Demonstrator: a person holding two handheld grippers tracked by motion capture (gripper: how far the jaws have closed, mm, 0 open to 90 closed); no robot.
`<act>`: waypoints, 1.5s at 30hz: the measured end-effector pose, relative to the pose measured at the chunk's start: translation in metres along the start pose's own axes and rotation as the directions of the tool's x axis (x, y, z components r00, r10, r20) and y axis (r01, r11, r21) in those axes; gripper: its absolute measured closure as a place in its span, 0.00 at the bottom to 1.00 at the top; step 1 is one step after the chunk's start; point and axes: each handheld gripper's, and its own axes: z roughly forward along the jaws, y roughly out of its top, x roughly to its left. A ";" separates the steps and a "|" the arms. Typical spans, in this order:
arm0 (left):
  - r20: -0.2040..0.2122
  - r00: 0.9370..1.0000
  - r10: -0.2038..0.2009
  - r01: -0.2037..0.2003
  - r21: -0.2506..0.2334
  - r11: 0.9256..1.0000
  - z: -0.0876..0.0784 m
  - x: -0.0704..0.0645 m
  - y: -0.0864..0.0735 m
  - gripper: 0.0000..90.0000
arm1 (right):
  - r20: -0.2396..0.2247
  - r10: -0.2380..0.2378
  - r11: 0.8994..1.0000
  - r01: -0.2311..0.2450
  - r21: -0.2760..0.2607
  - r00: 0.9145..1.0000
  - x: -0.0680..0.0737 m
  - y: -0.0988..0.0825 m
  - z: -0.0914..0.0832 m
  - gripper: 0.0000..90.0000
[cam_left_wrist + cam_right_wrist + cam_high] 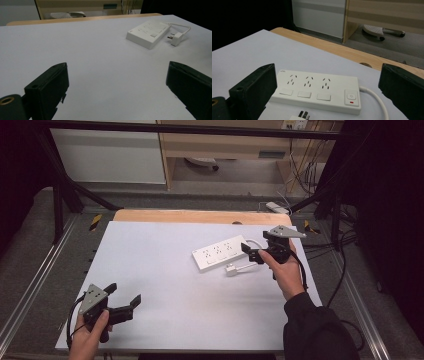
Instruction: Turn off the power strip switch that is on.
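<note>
While our right tongs (251, 251) hover spread wide just beside the white power strip (221, 253), they pinch nothing. The strip lies flat on the white desk (165, 270), toward its far right part, and its plug (230, 269) rests on the desk just in front of it, joined to the strip by a short curved cable (374, 98). Our left tongs (125, 301) are also spread and empty, well apart at the near left corner. We think the plug is small and light, so a careless closing may push it away, or the stiff cable may drag the strip with it.
</note>
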 end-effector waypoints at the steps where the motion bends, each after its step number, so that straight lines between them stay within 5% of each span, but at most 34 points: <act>1: 0.000 1.000 0.000 0.000 0.000 1.000 0.000 0.000 0.000 0.05 | 0.001 0.001 1.000 -0.001 0.000 1.000 0.000 0.000 0.002 0.03; 13: -0.005 1.000 0.001 -0.001 0.006 1.000 0.000 -0.001 -0.001 0.05 | -0.005 0.020 1.000 -0.020 -0.021 1.000 0.008 0.007 0.013 0.03; 22: -0.002 1.000 -0.003 0.003 0.004 1.000 0.000 0.001 0.000 0.05 | -0.018 0.000 0.999 -0.001 -0.046 1.000 0.016 0.018 0.015 0.12; 45: -0.012 1.000 -0.004 0.004 0.004 1.000 0.001 0.002 0.000 0.05 | 0.023 -0.044 0.994 0.046 -0.094 0.999 0.033 0.029 0.032 0.77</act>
